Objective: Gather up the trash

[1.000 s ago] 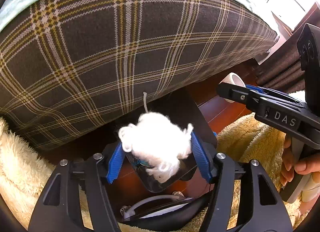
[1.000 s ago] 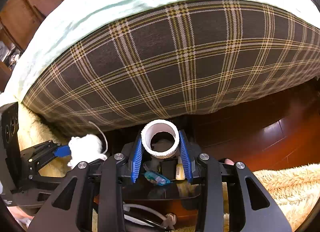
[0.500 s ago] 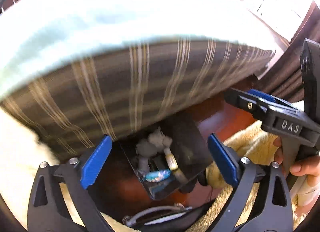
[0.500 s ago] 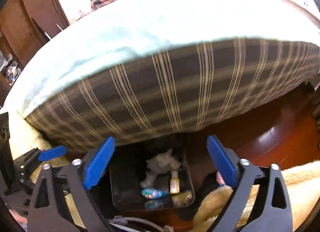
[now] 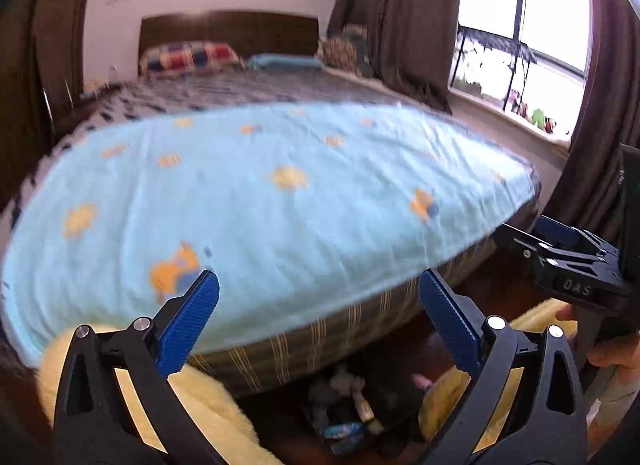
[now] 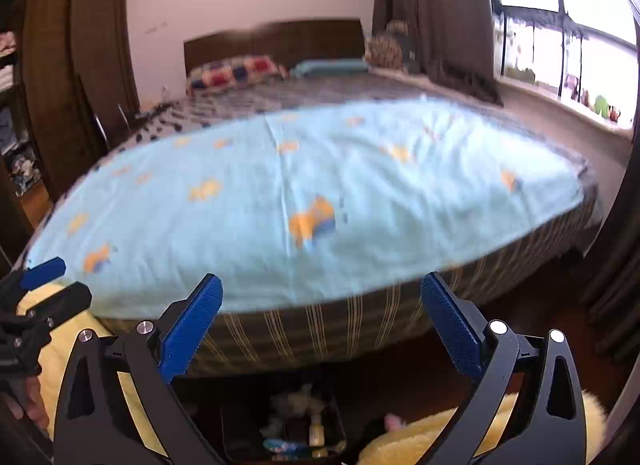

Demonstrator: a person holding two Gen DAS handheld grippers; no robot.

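Note:
A small black bin stands on the dark wood floor at the foot of the bed, low in both views. It holds trash: whitish fluff, a small yellow-white piece and a blue wrapper. My left gripper is open and empty, raised above the bin. My right gripper is open and empty, also above it. The right gripper shows at the right of the left wrist view; the left gripper's blue tip shows at the left of the right wrist view.
A bed with a light blue blanket over a brown plaid cover fills the middle. A yellow fluffy rug lies on both sides of the bin. A window and dark curtains are at the right.
Both grippers opened: the white fluff left the left one and the white ring left the right one. Both then rose and tilted up, so the bin sank low in view.

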